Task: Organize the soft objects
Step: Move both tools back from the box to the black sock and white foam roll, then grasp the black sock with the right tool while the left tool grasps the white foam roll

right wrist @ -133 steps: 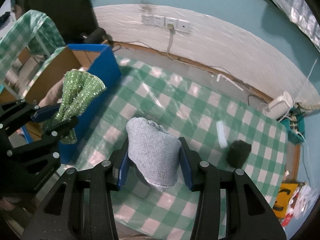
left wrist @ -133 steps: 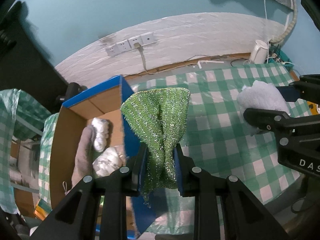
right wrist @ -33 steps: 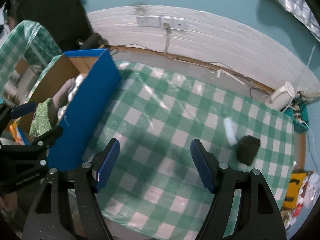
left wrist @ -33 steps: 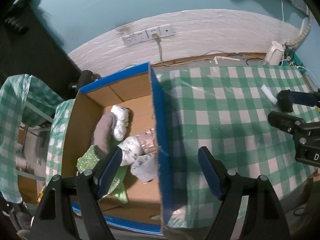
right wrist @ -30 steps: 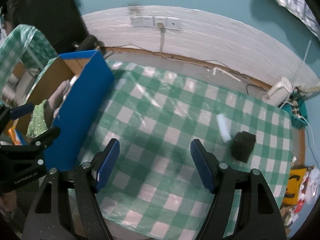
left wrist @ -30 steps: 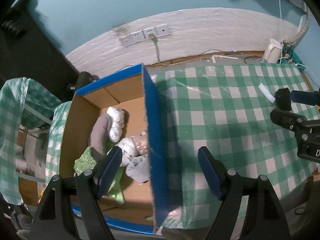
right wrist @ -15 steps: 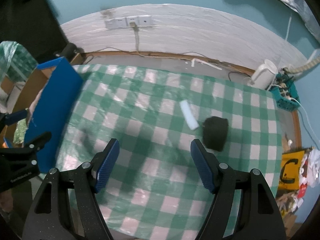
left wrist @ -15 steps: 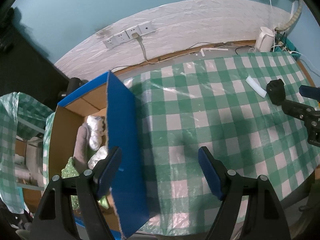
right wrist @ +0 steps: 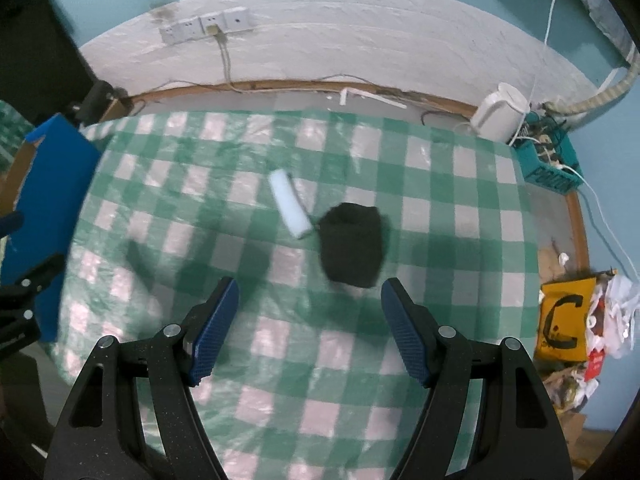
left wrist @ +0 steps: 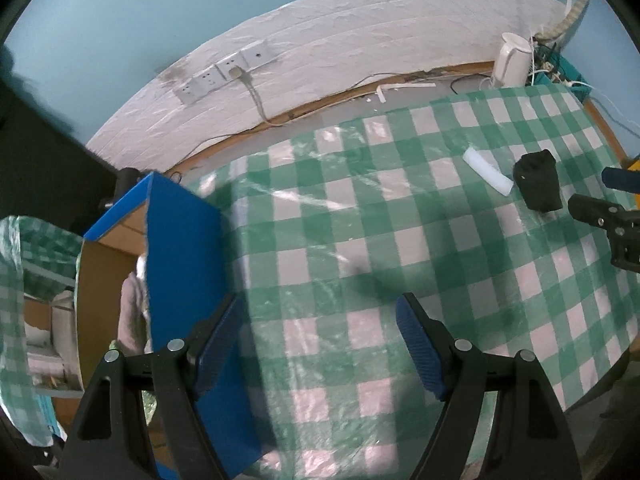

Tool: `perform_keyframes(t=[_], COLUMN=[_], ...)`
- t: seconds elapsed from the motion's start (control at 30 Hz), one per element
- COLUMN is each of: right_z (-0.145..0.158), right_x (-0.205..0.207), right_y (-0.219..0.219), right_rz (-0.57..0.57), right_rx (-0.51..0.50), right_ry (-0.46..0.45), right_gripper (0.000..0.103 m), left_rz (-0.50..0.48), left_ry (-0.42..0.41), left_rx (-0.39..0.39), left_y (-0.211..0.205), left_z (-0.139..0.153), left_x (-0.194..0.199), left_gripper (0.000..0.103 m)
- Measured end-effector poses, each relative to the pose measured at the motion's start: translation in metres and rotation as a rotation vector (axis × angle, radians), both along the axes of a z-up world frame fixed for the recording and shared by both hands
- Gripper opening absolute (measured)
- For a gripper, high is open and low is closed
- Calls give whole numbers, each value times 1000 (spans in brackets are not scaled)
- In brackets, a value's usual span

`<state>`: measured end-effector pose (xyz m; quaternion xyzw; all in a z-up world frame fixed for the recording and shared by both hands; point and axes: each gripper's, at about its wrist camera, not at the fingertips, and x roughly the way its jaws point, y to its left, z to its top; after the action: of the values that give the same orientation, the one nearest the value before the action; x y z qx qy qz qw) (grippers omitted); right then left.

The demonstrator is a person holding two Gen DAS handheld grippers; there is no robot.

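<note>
A black soft lump (right wrist: 352, 250) lies on the green checked tablecloth (right wrist: 440, 216), with a white foam strip (right wrist: 289, 210) just to its left. My right gripper (right wrist: 310, 300) hangs open above the cloth, the black lump a little beyond its fingertips. In the left wrist view the same black lump (left wrist: 538, 186) and white strip (left wrist: 487, 176) lie far right. My left gripper (left wrist: 320, 320) is open and empty over the cloth, beside the blue-walled cardboard box (left wrist: 180, 248). Soft items (left wrist: 130, 312) show inside the box, mostly hidden by its wall.
A wall with sockets (right wrist: 206, 26) and a plugged cable runs behind the table. A white appliance (right wrist: 500, 114) and a teal basket (right wrist: 550, 164) of cables stand at the back right. Yellow packaging (right wrist: 564, 320) and litter lie off the table's right edge.
The green cloth and grey cloth held earlier are gone from the jaws and lie in the box. Both grippers have swung right, away from the box; the black lump is now close to the right one.
</note>
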<state>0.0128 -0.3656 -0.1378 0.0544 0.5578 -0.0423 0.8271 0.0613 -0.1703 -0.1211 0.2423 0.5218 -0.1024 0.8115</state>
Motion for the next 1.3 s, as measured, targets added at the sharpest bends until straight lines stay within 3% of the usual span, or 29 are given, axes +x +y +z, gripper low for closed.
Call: perform_keyframes(t=[0.33,0.93,0.97,1.0,1.03,1.2,1.3], right_z=[-32,-77,-79,-81,-83,-78,-71], right_x=[23,55,55,55,56,57,56], right_y=[-28,-39,-39,-40,-40,-39,-43], right_rz=[-67,-85,-85,-83,-81,-58,-79], right_rx=[32,5,11,25,37,20,-5], right_ry=[46,72,74,76,87,82,67], right_gripper=[74,73,70,58,53,34,33], left_rz=[-16,44,43,45,45,61,80], left_ry=[35,155,155,155,156,167,181], left_rx=[32,-31,-30,-27,-26,-32,-44], left_y=[-36,-68,-68,-69,-69,-71,-74], left_z=[-33,-86,-87,-88,-89,-95,-99], left_x=[18,59,59,60,61,66,70], left_gripper=[79,79,79,79,79,79,79])
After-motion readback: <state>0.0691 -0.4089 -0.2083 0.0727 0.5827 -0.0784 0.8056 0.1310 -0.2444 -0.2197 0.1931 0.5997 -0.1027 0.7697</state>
